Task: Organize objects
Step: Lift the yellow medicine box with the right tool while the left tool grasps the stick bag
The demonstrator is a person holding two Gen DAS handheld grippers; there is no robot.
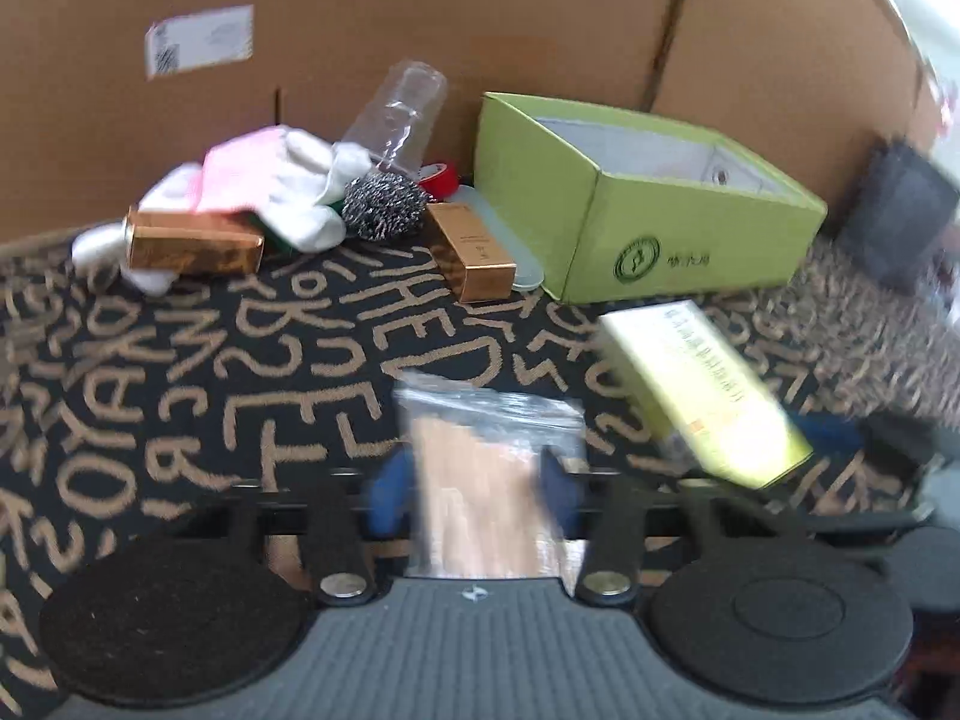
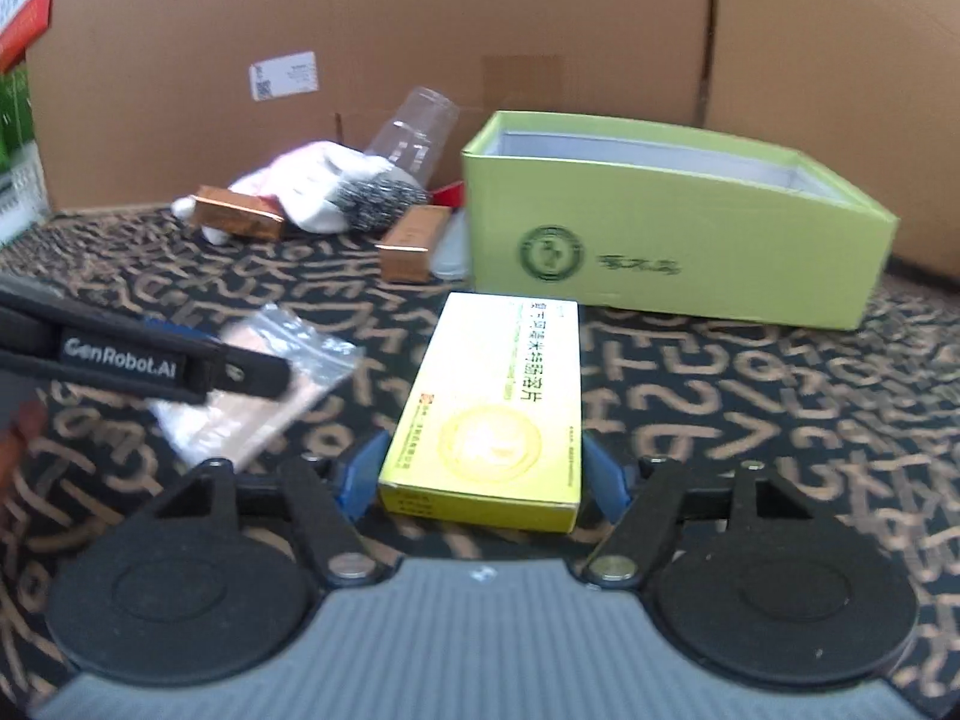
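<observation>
Nearby, green box [image 2: 672, 240], steel scourer [image 1: 384, 204], cup [image 1: 399, 117]

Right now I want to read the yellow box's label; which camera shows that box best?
The right wrist view: the yellow box lies centred between the right gripper fingers, top face sharp. The left wrist view shows it tilted at the right side, motion-blurred, print unreadable.

lime-green box [image 2: 672, 240], yellow carton [image 2: 492, 402], black tan-lettered rug [image 2: 750, 396]
</observation>
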